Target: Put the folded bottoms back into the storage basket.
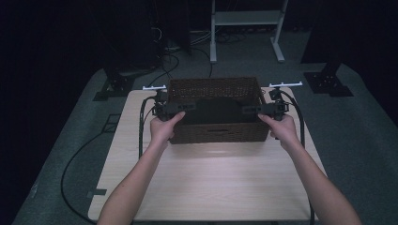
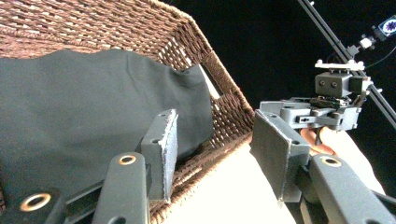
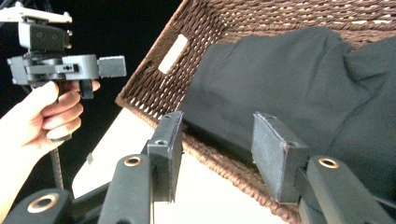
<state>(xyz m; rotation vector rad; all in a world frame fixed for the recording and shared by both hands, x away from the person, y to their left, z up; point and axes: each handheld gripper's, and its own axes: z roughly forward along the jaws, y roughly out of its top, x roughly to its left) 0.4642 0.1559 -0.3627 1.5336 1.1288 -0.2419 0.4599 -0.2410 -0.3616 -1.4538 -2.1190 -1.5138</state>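
Observation:
A brown wicker basket (image 1: 216, 133) stands at the far middle of the light wooden table (image 1: 211, 178), with a dark cloth (image 1: 216, 110) lying inside it. My left gripper (image 1: 180, 108) reaches in over the basket's left end and my right gripper (image 1: 248, 110) over its right end. In the left gripper view my left gripper (image 2: 215, 140) is open, its jaws straddling the basket's rim (image 2: 219, 140), one pad over the cloth (image 2: 84, 102). In the right gripper view my right gripper (image 3: 217, 140) is open astride the rim (image 3: 210, 158), one pad above the cloth (image 3: 289, 74).
A white metal stand (image 1: 246, 18) rises behind the table. Black tripod bases sit on the floor at back left (image 1: 117, 86) and back right (image 1: 328, 82). Cables (image 1: 141, 126) trail from both grippers. A tape piece (image 1: 96, 193) marks the table's front left corner.

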